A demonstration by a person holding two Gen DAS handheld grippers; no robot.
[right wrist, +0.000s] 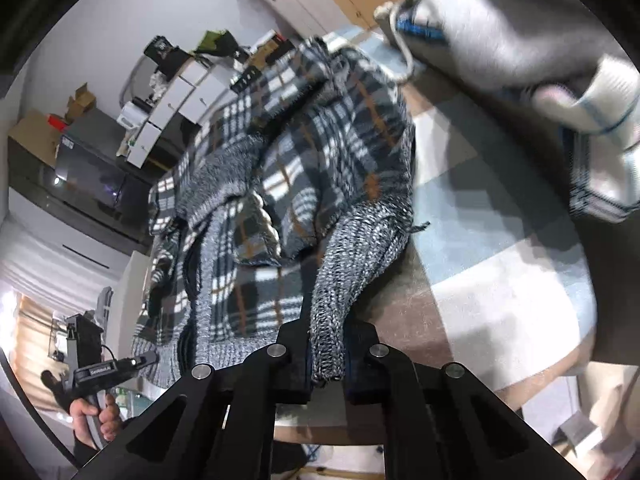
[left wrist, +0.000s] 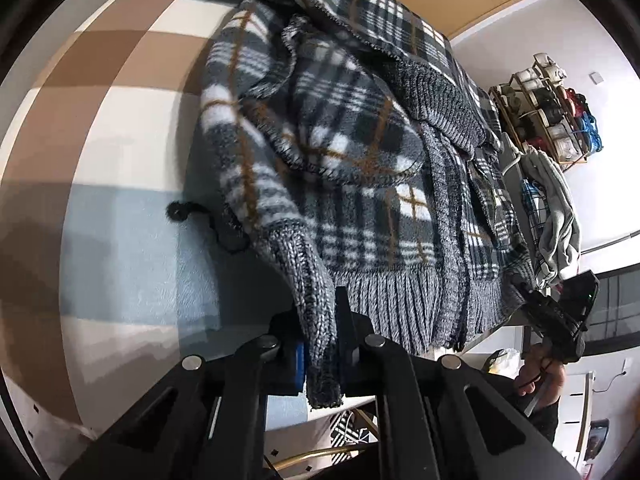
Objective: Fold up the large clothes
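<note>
A plaid fleece jacket (left wrist: 340, 140) with grey knit cuffs and hem lies crumpled on a checked cover (left wrist: 120, 120). In the left wrist view my left gripper (left wrist: 320, 340) is shut on one grey knit cuff (left wrist: 312, 300) at the jacket's near left corner. My right gripper (left wrist: 560, 320) shows at the right end of the hem, held by a hand. In the right wrist view the right gripper (right wrist: 328, 344) is shut on the other grey knit cuff (right wrist: 340, 272) of the same jacket (right wrist: 280, 168). The left gripper (right wrist: 120, 366) appears low on the left there.
The cover (right wrist: 500, 272) has brown, white and pale blue squares and ends at a near edge. A heap of grey and checked clothes (left wrist: 556, 216) lies beyond the jacket, close overhead in the right wrist view (right wrist: 520, 40). A shelf of rolls (left wrist: 548, 120) and white cabinets (right wrist: 172, 108) stand behind.
</note>
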